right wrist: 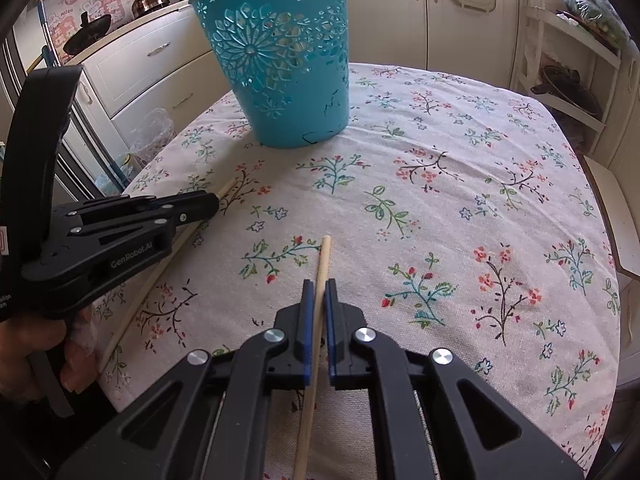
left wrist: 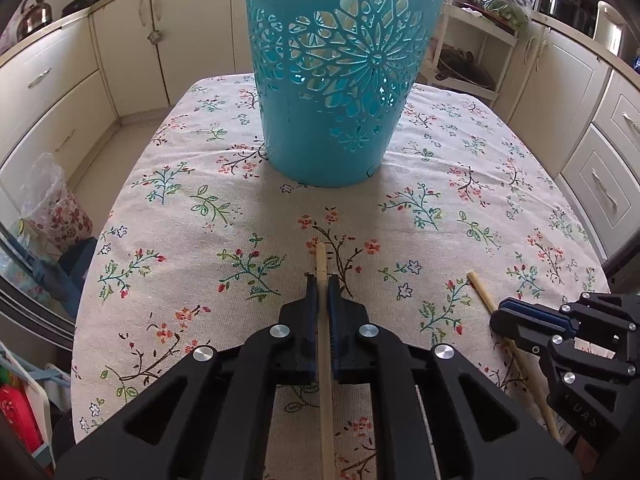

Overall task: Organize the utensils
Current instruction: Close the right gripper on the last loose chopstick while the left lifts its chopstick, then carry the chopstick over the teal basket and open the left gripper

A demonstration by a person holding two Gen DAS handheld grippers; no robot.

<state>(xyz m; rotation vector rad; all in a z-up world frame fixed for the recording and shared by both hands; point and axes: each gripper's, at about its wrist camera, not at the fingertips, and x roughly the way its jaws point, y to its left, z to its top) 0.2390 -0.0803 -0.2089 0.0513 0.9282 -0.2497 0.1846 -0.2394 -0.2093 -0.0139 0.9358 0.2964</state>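
Judging by the table, little is done yet: one chopstick (left wrist: pixel 322 344) is clamped in the left gripper (left wrist: pixel 322 285), another chopstick (right wrist: pixel 316 320) in the right gripper (right wrist: pixel 319 289), both well short of the teal basket (left wrist: pixel 340 92).

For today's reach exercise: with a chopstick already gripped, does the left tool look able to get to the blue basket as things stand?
Probably yes. The left tool is shut on its chopstick, and only bare tablecloth lies between it and the blue basket. The right tool sits off to the side.
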